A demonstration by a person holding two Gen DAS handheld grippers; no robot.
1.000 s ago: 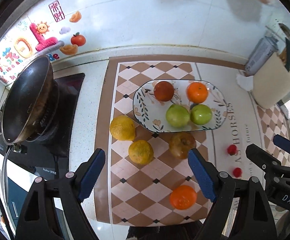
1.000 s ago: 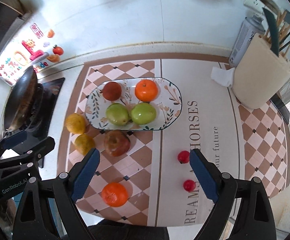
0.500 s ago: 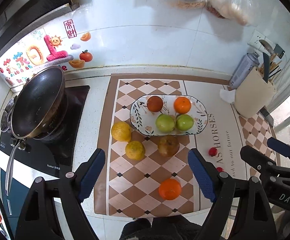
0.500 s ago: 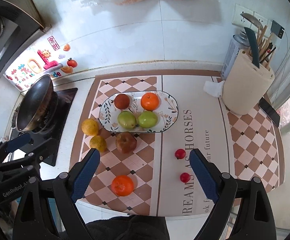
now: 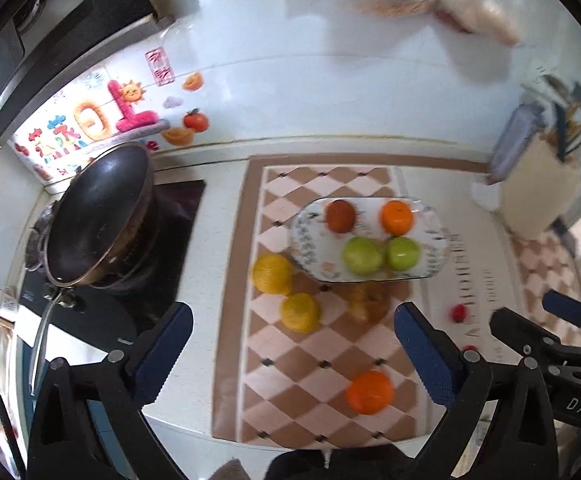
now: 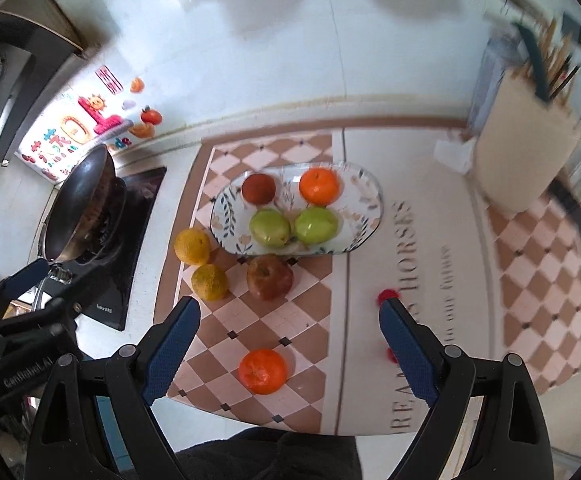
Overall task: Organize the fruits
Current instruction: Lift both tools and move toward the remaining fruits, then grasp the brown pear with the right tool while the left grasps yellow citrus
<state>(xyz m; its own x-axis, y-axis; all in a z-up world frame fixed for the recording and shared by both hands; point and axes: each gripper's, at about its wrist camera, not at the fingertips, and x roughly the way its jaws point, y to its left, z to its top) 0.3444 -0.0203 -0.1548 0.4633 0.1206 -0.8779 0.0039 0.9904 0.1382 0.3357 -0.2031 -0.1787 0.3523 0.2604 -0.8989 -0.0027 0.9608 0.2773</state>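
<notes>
Right wrist | plate nearer than before | both grippers' fingers spread, empty

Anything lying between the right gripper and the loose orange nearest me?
Nothing: bare checkered mat separates the open right gripper from the orange, clearest in the right wrist view.

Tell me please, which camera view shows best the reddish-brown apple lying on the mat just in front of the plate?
The right wrist view: there the apple is sharp and whole, close to the plate rim. In the left wrist view the same apple is smeared by motion blur, so its colour and outline are hard to read.
</notes>
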